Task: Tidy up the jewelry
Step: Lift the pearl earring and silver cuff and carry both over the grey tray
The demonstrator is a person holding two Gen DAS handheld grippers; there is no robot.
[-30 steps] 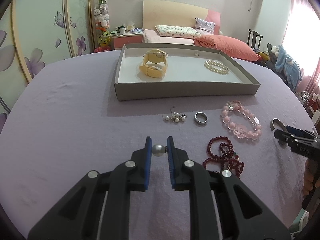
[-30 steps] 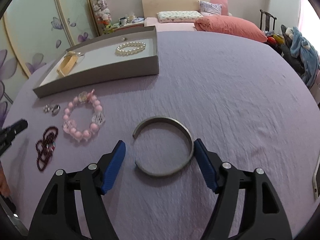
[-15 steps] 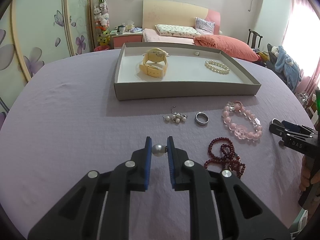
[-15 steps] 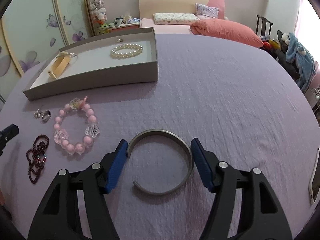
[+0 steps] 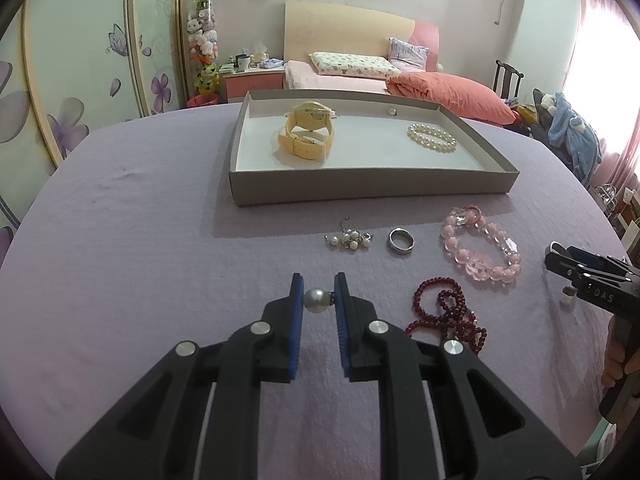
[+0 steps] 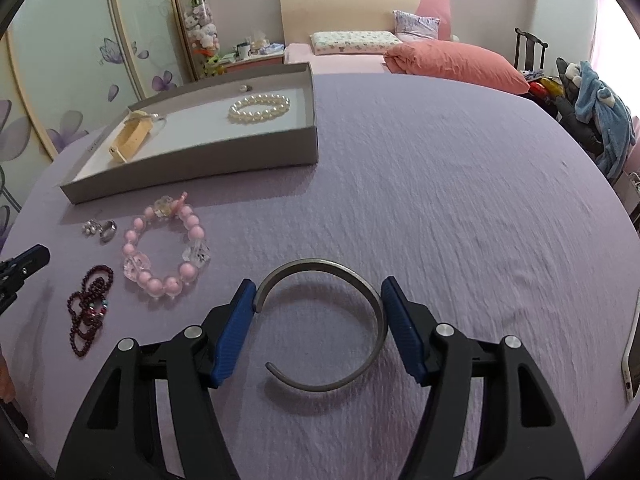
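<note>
I've got a pearl earring point(image 5: 315, 300) clamped in my L gripper point(image 5: 318, 294), low over the purple bench point(image 5: 140, 260). R gripper point(image 6: 319, 306) w/ fingers point(image 6: 240, 312) pressed on both sides of the open metal bangle point(image 6: 362, 284). Tray point(image 5: 372, 192) sits beyond, holding watch point(image 5: 306, 134) & pearl bracelet point(image 5: 432, 139).

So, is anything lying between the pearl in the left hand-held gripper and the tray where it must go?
Nearly. The left hand-held gripper holds the pearl. A small pearl cluster lies on the cloth just right of the straight line to the tray, whose front wall must be cleared. Nothing tall stands there.
</note>
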